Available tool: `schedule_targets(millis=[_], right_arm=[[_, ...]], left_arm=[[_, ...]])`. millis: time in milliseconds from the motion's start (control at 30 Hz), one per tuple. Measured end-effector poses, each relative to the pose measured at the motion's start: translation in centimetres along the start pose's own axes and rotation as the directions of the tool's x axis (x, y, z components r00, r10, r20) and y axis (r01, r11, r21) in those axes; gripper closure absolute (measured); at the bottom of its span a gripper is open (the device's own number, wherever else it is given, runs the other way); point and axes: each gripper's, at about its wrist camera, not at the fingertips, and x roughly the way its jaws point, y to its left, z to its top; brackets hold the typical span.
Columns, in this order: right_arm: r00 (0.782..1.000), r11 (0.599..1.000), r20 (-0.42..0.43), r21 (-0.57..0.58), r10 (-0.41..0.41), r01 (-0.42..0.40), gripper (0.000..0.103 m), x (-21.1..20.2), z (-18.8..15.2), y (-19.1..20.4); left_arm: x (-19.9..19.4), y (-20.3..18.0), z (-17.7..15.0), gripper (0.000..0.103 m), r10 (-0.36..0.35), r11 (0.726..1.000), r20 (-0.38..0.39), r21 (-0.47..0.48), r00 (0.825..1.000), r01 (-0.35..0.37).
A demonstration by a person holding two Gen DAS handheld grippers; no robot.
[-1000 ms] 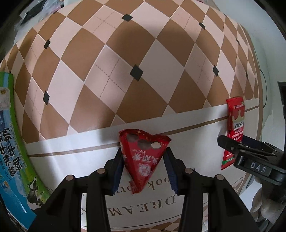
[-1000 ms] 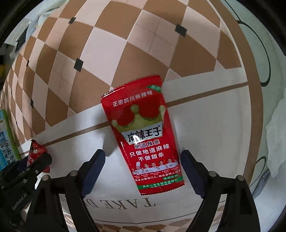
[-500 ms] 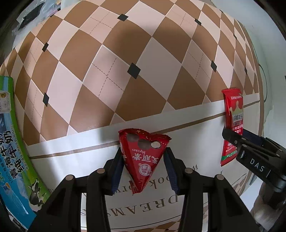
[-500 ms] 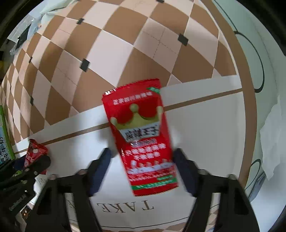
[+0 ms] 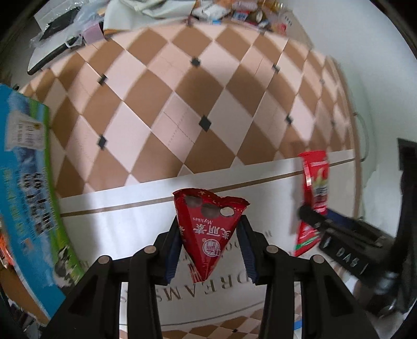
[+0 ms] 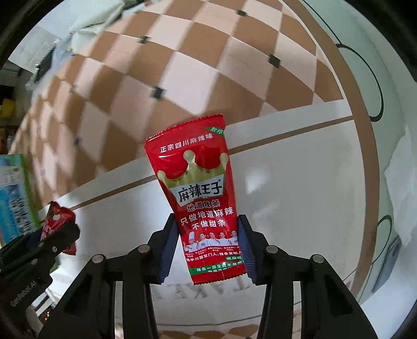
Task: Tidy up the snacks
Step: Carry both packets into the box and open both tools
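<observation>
The left gripper [image 5: 208, 250] is clenched on a red triangular chocolate snack packet [image 5: 208, 232], its blue pads pressing the packet's two slanted sides; the narrow tip points back toward the camera and the wide crimped top sticks out ahead of the jaws, clear of the tablecloth [image 5: 161, 109] below. The right gripper [image 6: 206, 250] is grasping a red spicy-strip sachet [image 6: 200, 193] with a gold crown printed on it. Its jaws have just been closing, and the pads now pinch the sachet's lower edges while most of the pack stands out beyond the fingertips, tilted slightly left, off the cloth.

Beyond both jaws lies the brown-and-pink checked cloth with a white border band and printed lettering. To the left of the left jaws sits a blue-and-green milk carton box [image 5: 28, 182]. To their right the other gripper shows with its sachet. Far ahead of the left jaws, at the table's back edge, is a blurred heap of snack packs [image 5: 234, 13]. A white tissue [image 6: 398, 187] lies right of the right jaws.
</observation>
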Motion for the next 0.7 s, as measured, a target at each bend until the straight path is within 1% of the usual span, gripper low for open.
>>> schedule_targets(millis=[133, 167, 200, 267, 333, 400, 500, 533, 567, 600, 700], right_arm=[[0.997, 0.996, 0.04, -0.049, 0.071, -0.069, 0.056, -3.8, -2.3, 3.0], [0.995, 0.994, 0.052, -0.07, 0.088, -0.084, 0.056, -4.9, -3.0, 4.1], [0.993, 0.992, 0.059, -0.083, 0.098, -0.093, 0.056, -5.4, -2.9, 4.6], [0.987, 0.985, 0.082, -0.121, 0.135, -0.125, 0.056, -7.9, -4.3, 7.1], [0.981, 0.977, 0.095, -0.147, 0.171, -0.156, 0.056, -9.3, -4.7, 9.2], [0.971, 0.966, 0.109, -0.175, 0.21, -0.19, 0.056, -11.2, -6.0, 12.0], [0.955, 0.944, 0.12, -0.229, 0.271, -0.239, 0.056, -13.0, -7.6, 18.0], [0.952, 0.937, 0.12, -0.245, 0.283, -0.248, 0.056, -13.2, -7.6, 19.9], [0.947, 0.927, 0.119, -0.27, 0.3, -0.26, 0.056, -13.8, -8.2, 22.2], [0.944, 0.922, 0.117, -0.282, 0.309, -0.267, 0.056, -13.6, -8.6, 23.9], [0.937, 0.902, 0.099, -0.32, 0.335, -0.288, 0.056, -13.5, -9.7, 29.7]], left_arm=[[-4.8, 1.0, -1.4, 0.065, -0.044, 0.999, 0.076, -0.004, 0.996, 0.045], [-6.0, 1.6, -1.3, 0.065, -0.055, 0.998, 0.095, -0.007, 0.994, 0.056], [-7.7, 2.3, -1.7, 0.065, -0.067, 0.998, 0.119, -0.008, 0.991, 0.068], [-10.3, 4.2, -2.2, 0.065, -0.079, 0.997, 0.156, -0.009, 0.985, 0.081], [-13.4, 6.9, -2.7, 0.065, -0.087, 0.996, 0.193, -0.009, 0.977, 0.091], [-16.2, 9.8, -3.2, 0.065, -0.089, 0.995, 0.224, -0.018, 0.971, 0.095], [-19.3, 13.9, -4.1, 0.065, -0.072, 0.996, 0.251, -0.034, 0.965, 0.083], [-20.5, 16.0, -4.4, 0.065, -0.062, 0.996, 0.259, -0.047, 0.964, 0.077], [-21.3, 17.9, -4.6, 0.065, -0.053, 0.995, 0.263, -0.063, 0.963, 0.072], [-21.8, 19.5, -4.6, 0.065, -0.044, 0.995, 0.261, -0.078, 0.964, 0.067], [-22.0, 24.9, -4.4, 0.065, -0.031, 0.988, 0.238, -0.14, 0.971, 0.066]])
